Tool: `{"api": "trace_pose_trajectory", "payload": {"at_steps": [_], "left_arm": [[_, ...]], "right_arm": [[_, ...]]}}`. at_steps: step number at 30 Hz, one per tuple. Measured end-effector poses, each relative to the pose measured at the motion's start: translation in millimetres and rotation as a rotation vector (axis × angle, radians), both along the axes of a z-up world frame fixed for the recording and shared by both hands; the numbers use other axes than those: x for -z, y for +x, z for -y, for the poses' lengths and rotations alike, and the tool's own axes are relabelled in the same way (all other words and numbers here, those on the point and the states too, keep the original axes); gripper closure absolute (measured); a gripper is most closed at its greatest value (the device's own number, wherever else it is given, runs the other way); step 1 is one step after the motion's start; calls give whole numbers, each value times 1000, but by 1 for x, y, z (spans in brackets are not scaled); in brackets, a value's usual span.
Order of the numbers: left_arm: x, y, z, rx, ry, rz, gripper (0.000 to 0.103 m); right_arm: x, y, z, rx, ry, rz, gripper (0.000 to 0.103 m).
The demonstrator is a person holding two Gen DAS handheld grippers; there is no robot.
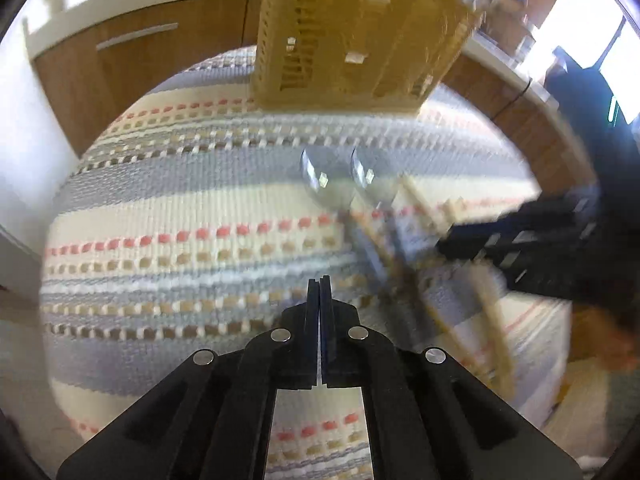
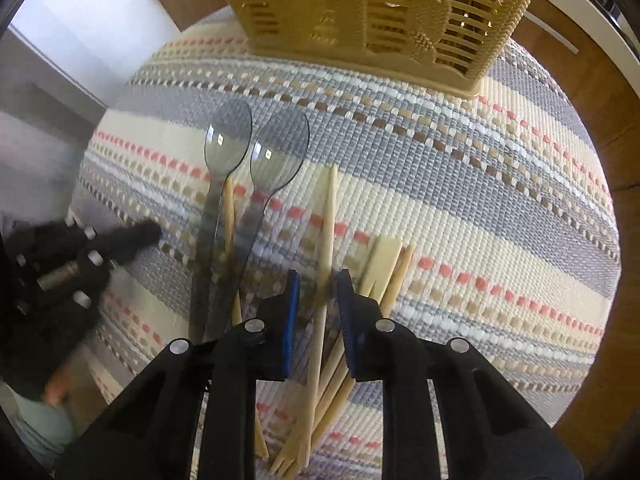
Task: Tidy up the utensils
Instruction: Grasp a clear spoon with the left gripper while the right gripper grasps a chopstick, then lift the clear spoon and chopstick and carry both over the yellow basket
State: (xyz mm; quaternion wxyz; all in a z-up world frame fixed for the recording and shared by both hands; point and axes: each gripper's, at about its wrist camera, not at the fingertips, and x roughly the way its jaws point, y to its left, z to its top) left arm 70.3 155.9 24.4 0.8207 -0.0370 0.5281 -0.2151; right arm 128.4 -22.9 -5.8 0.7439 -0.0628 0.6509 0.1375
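Two clear grey plastic spoons (image 2: 228,136) (image 2: 280,148) lie side by side on a striped woven mat (image 2: 460,184), bowls toward a yellow slatted basket (image 2: 380,12) at the far edge. Several wooden chopsticks (image 2: 326,240) and wooden forks (image 2: 384,264) lie beside them. My right gripper (image 2: 318,284) is open, its blue pads either side of one chopstick, low over the mat. My left gripper (image 1: 320,292) is shut and empty, left of the spoons (image 1: 320,178); it shows blurred in the right wrist view (image 2: 132,236).
The basket (image 1: 352,36) stands upright at the mat's far side. Wooden cabinet fronts (image 1: 132,64) with a white countertop run behind the mat (image 1: 180,200). The right gripper (image 1: 520,240) shows dark and blurred at right.
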Motion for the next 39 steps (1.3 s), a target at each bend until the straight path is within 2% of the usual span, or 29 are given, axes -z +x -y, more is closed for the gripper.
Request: {"api": "trace_pose_trajectory", "payload": {"at_steps": [1, 2, 4, 8, 10, 13, 14, 16, 19, 22, 27, 29, 31, 34, 39], "left_arm": [[-3, 6, -2, 1, -36, -12, 98], [-6, 12, -1, -2, -62, -17, 85], [-8, 23, 2, -8, -63, -21, 73], [-1, 44, 28, 16, -21, -61, 73], [5, 50, 42, 25, 32, -54, 73], [3, 51, 55, 48, 115, -48, 73], [2, 50, 59, 56, 149, -39, 75], [0, 44, 67, 88, 207, -19, 87], [-3, 42, 66, 118, 212, -31, 90], [-5, 43, 64, 124, 221, -37, 88], [5, 41, 79, 156, 301, -20, 85], [4, 38, 83, 153, 324, -6, 89], [3, 35, 82, 146, 318, 3, 94], [-6, 29, 72, 118, 287, 43, 95], [-59, 12, 47, 70, 148, 181, 95]], "right_arm": [[1, 0, -2, -4, -9, -3, 86], [1, -1, -4, -6, -13, -7, 86], [2, 0, -5, -6, -15, -17, 86], [7, -7, -6, -12, -14, -31, 87], [8, -9, -6, -15, -22, -35, 93], [5, -14, -1, -20, -23, -37, 96], [5, -13, 0, -20, -20, -40, 96], [5, -13, -1, -17, -12, -45, 96], [6, -14, 8, -23, -18, -47, 96], [6, -13, 8, -26, -34, -46, 96], [6, -15, 3, -32, -64, -46, 96], [4, -15, -2, -31, -67, -38, 99], [2, -18, 2, -24, -44, -32, 99], [-6, -25, 1, -13, 3, -9, 99], [-43, -37, 15, -19, 128, 85, 99]]}}
